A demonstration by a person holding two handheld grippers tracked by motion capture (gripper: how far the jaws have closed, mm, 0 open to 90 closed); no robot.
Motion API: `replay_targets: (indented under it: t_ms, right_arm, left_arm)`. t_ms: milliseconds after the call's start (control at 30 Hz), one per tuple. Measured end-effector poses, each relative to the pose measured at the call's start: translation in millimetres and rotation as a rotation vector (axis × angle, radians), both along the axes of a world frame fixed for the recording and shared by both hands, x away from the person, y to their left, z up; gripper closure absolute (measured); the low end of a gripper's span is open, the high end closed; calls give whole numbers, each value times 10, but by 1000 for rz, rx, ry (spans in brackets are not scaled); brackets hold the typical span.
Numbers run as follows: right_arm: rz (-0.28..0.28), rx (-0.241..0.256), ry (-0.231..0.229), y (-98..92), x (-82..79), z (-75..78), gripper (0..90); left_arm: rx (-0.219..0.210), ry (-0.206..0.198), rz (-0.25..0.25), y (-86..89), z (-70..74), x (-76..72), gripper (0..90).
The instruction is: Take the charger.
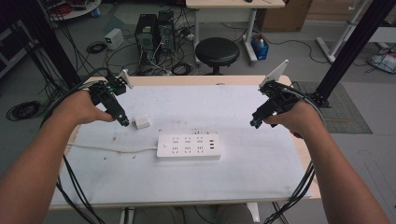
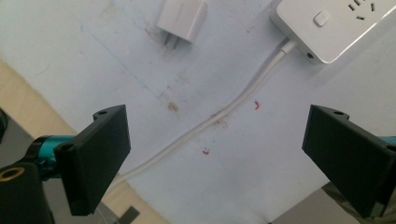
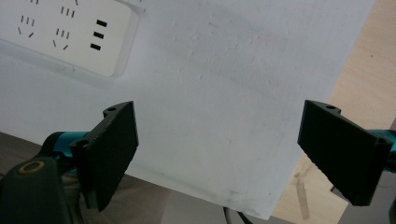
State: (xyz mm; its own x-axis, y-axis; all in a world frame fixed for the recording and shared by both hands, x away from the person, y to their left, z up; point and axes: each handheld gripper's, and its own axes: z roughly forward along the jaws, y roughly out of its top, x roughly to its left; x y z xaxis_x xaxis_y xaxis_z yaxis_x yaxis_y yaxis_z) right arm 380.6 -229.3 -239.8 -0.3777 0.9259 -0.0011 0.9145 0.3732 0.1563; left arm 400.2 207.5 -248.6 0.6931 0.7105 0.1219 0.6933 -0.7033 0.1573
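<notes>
Honestly, the left gripper (image 1: 125,122) could easily knock the little white plug adapter (image 1: 142,122) away instead of grabbing it. It hovers just beside the adapter with its jaws spread wide and nothing between them, and that cube looks light and smooth, so 1 jaw touching first would probably skate it across the white table (image 1: 261,163). The adapter lies on its side near the table's left part, just up and left of the white power strip (image 1: 188,146), apart from it. In the left gripper view its 2 metal prongs (image 2: 171,42) point down toward the camera, and the body (image 2: 182,16) is glossy with rounded corners. The strip's cord (image 2: 224,114) runs right under the jaws, so a low approach might snag it and drag the strip. The right gripper (image 1: 254,122) hangs wide open too, well off to the strip's right, holding nothing.
</notes>
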Motion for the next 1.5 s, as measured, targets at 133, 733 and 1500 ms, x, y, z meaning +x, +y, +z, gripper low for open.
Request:
replay_targets:
  t_ms: [133, 733, 1500]
  right_arm:
    - [16, 2, -4, 12, -15, -13, 118]
    - [55, -1, -7, 16, -46, -40, 118]
    - [104, -13, 1, 84, -109, -90, 118]
  left_arm:
    - [-1, 4, -24, -9, -83, 49, 77]
    - [4, 25, -85, -20, -521, 363, 77]
    - [-25, 22, -111, -109, -1000, 738, 82]
